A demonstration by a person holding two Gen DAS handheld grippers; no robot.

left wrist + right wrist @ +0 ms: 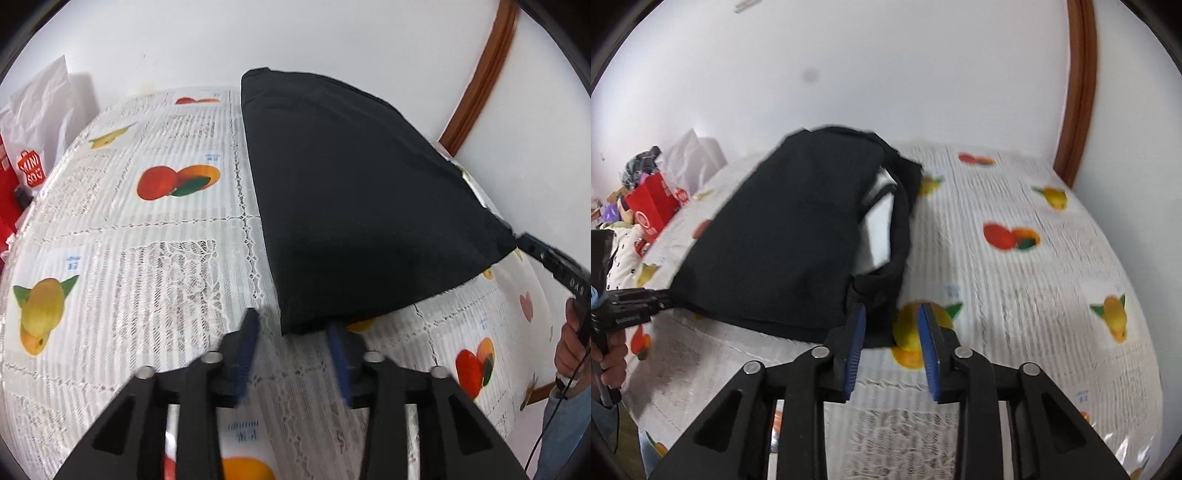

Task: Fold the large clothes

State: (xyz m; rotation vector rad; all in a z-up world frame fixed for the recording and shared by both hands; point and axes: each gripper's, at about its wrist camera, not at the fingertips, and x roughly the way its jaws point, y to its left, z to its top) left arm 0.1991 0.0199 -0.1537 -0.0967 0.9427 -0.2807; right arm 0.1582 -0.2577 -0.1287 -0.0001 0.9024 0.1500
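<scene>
A black garment (354, 199) lies folded into a thick oblong on the fruit-print tablecloth (147, 258). My left gripper (293, 325) is open, its blue pads either side of the garment's near corner, just short of it. In the right wrist view the same garment (790, 236) shows a white inner layer along its right edge. My right gripper (892, 317) is open at the garment's near right corner, empty. The right gripper's body (557, 262) shows at the far right of the left wrist view, beside the garment's corner.
A white Miniso bag (40, 122) and red items stand at the table's left end. A red box (653, 206) and clutter lie beyond the garment. A brown wooden frame (1078, 92) runs up the white wall. The table edge (701, 369) curves near me.
</scene>
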